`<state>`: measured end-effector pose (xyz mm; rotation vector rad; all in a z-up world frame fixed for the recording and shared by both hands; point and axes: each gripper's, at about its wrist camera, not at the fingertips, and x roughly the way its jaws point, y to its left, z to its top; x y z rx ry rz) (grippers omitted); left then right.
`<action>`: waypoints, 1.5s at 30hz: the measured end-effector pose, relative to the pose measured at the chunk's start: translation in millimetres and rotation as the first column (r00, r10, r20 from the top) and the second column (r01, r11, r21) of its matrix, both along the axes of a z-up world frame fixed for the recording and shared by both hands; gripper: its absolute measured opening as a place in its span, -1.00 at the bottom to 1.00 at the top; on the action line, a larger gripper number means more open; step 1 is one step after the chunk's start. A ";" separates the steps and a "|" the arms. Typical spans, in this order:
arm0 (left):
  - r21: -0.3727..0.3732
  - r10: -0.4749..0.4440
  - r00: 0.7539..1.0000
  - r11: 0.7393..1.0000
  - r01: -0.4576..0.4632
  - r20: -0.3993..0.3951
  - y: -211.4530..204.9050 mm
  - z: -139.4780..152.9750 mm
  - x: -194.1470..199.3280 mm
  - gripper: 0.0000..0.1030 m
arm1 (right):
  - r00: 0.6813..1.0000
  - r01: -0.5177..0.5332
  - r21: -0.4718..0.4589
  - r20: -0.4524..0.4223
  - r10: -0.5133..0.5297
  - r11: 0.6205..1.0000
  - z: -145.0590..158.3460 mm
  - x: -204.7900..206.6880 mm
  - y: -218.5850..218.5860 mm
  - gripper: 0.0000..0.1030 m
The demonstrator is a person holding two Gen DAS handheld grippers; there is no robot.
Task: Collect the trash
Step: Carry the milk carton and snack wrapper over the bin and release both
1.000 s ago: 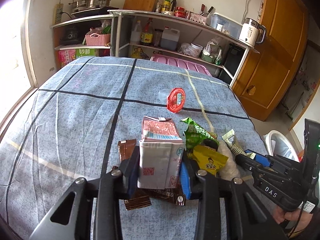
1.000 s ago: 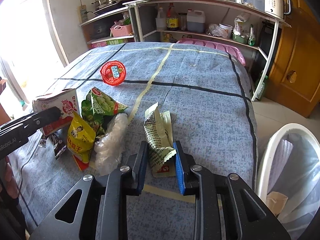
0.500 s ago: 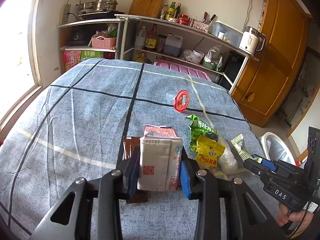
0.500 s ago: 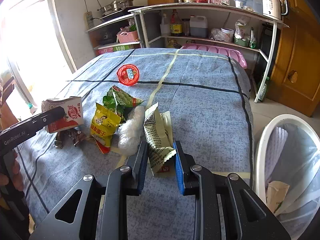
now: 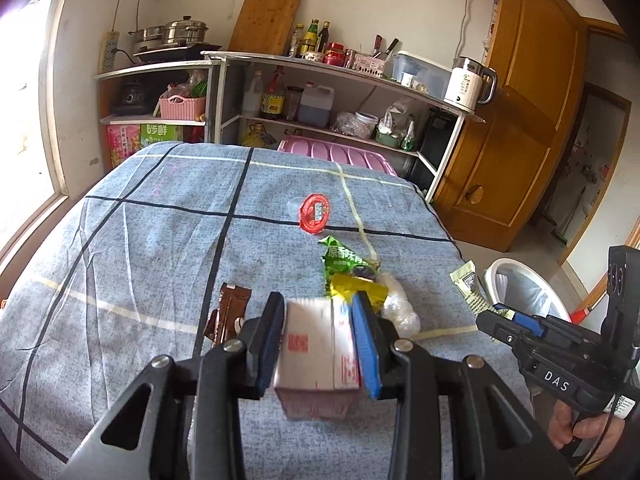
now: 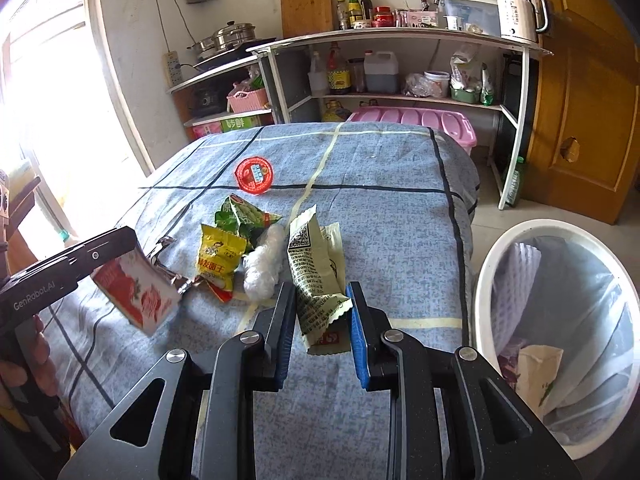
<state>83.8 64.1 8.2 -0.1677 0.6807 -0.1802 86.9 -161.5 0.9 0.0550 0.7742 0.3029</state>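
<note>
My left gripper (image 5: 320, 316) is shut on a white and red drink carton (image 5: 316, 348), lifted clear of the blue checked tablecloth (image 5: 140, 248); the right wrist view shows that carton (image 6: 134, 290) hanging at the left. My right gripper (image 6: 322, 302) is shut on a pale green snack wrapper (image 6: 314, 276), held above the cloth. Left on the table are a green packet (image 6: 240, 216), a yellow packet (image 6: 218, 258), a crumpled clear plastic wad (image 6: 262, 264), a brown wrapper (image 5: 228, 312) and a red-lidded cup (image 6: 254, 174).
A white bin (image 6: 560, 328) lined with a clear bag stands on the floor off the table's right edge, with some paper inside. Shelves (image 6: 400, 68) with bottles and pots, a pink crate (image 6: 416, 120) and a wooden door (image 6: 588, 92) stand beyond the table.
Both grippers have risen and drawn back with their loads. The carton and the pale green wrapper now hang above the cloth, and the bin shows more fully at the right.
</note>
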 end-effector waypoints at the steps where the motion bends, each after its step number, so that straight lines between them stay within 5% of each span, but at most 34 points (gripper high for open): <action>1: 0.002 -0.010 1.000 1.000 0.010 0.002 -2.7 0.9 -0.5 -0.30 | 1.000 0.005 0.000 0.003 -0.005 1.000 1.0 -0.8 -2.3 -0.49; 7: 0.021 -0.020 1.000 1.000 0.020 -0.017 -9.2 -4.4 -2.9 -0.30 | 1.000 0.014 0.006 0.010 -0.014 1.000 2.1 -9.0 -8.6 -0.49; 10: 0.019 -0.022 0.999 1.000 0.023 -0.030 -7.8 -7.5 -4.0 0.08 | 1.000 0.019 0.010 0.004 -0.019 1.000 -0.8 -10.5 -9.9 -0.49; 14: 0.039 -0.041 0.999 0.998 0.042 -0.008 -14.1 1.9 -18.5 0.14 | 1.000 0.024 0.024 0.006 -0.024 0.999 -1.3 -12.0 -12.3 -0.49; 18: 0.102 -0.089 0.993 0.991 0.081 0.076 -21.6 15.0 -36.9 0.44 | 1.000 0.030 0.037 0.007 -0.031 0.999 -2.2 -12.4 -14.7 -0.49; 20: 0.102 -0.117 0.992 0.989 0.112 0.050 -21.9 6.5 -37.1 0.47 | 0.999 0.036 0.050 0.005 -0.036 0.998 -3.6 -14.1 -18.2 -0.49; 23: 0.158 -0.066 0.997 0.985 0.072 -0.038 -21.9 -17.5 -27.1 0.47 | 0.999 0.041 0.051 -0.003 -0.041 0.998 -6.7 -16.0 -19.7 -0.49; 28: 0.110 -0.030 0.996 0.993 0.039 -0.080 -13.9 -38.7 -20.2 0.46 | 0.999 0.037 0.050 -0.006 -0.037 0.998 -8.4 -18.3 -19.8 -0.49; 31: 0.116 -0.047 0.996 0.992 0.057 -0.082 -17.3 -41.9 -21.7 0.16 | 0.999 0.038 0.044 -0.001 -0.038 0.998 -7.7 -19.0 -18.9 -0.49; 34: 0.130 -0.067 0.994 0.988 0.078 -0.086 -22.6 -40.2 -21.7 -0.21 | 0.999 0.043 0.047 0.001 -0.043 0.998 -6.7 -19.1 -20.6 -0.49; 45: 0.119 -0.138 0.990 0.983 0.141 -0.036 -46.0 -9.4 -22.7 -0.25 | 0.995 0.088 0.062 0.033 -0.090 0.994 4.2 -27.4 -44.0 -0.49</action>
